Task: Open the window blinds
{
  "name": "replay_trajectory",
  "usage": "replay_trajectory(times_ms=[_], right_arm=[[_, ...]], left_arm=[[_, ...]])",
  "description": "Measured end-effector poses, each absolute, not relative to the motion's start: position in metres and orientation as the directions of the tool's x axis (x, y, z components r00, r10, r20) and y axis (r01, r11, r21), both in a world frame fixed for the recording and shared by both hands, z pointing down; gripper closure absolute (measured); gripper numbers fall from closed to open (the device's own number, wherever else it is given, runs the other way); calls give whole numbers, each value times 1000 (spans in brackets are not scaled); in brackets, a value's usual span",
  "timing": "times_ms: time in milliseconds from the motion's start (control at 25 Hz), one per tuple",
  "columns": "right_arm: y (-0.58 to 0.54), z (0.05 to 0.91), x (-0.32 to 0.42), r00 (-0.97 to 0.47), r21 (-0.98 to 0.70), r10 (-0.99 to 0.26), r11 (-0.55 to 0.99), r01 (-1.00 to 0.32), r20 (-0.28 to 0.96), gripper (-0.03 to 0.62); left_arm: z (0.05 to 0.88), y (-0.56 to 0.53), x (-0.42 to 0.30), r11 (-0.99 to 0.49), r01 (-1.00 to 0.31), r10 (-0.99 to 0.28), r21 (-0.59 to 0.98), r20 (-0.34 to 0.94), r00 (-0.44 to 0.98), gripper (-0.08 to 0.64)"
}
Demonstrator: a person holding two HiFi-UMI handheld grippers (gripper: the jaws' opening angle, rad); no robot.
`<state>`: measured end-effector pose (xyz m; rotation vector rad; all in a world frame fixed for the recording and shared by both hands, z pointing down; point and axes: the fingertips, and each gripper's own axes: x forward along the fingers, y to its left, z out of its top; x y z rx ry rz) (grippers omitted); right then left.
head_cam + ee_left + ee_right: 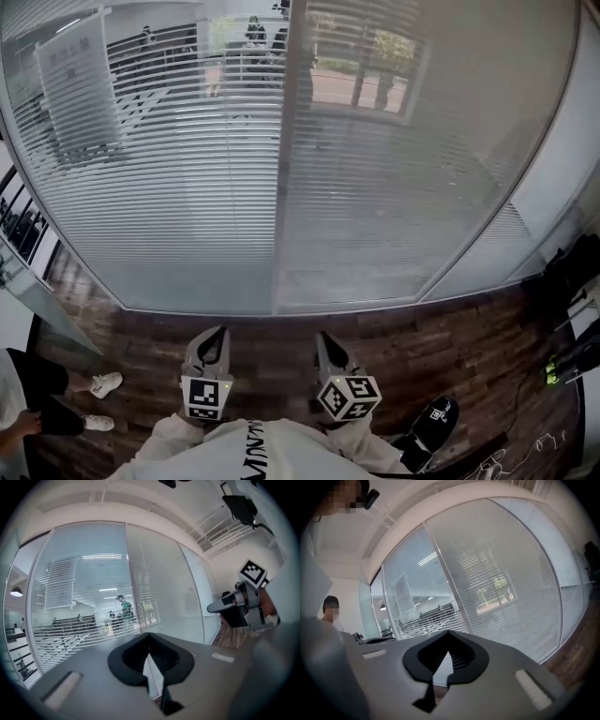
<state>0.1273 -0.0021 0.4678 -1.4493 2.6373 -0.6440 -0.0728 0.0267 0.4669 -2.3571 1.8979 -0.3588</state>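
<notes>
White slatted blinds [178, 178] hang behind a tall glass wall ahead of me, split by a vertical mullion [284, 169]. Through the left panel's slats I see rooms and people; the right panel [403, 187] looks denser. The blinds also fill the left gripper view [84, 588] and the right gripper view [487, 573]. My left gripper [215, 331] and right gripper [324, 337] are held low near my body, well short of the glass. Both are shut with nothing in them. The right gripper [214, 606] shows side-on in the left gripper view.
Dark wooden floor [281, 342] runs up to the glass. A person [37, 408] stands at the left near a glass partition [37, 300]. My black shoe [433, 417] is at lower right. Cables and dark equipment [562, 366] lie at the right edge.
</notes>
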Motion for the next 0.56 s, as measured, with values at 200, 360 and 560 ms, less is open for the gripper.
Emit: replay_trajectory(times_ms=[200, 360, 560], right_arm=[[9, 479, 117, -534, -377, -833, 453, -808, 145, 594], [13, 479, 106, -524, -384, -836, 436, -814, 163, 594], [2, 506, 103, -497, -394, -848, 401, -827, 181, 594]], left_arm=[[478, 34, -84, -238, -946, -970, -222, 110, 218, 560], [482, 37, -95, -256, -945, -964, -204, 127, 234, 560], [506, 25, -95, -289, -937, -955, -194, 128, 268, 560]])
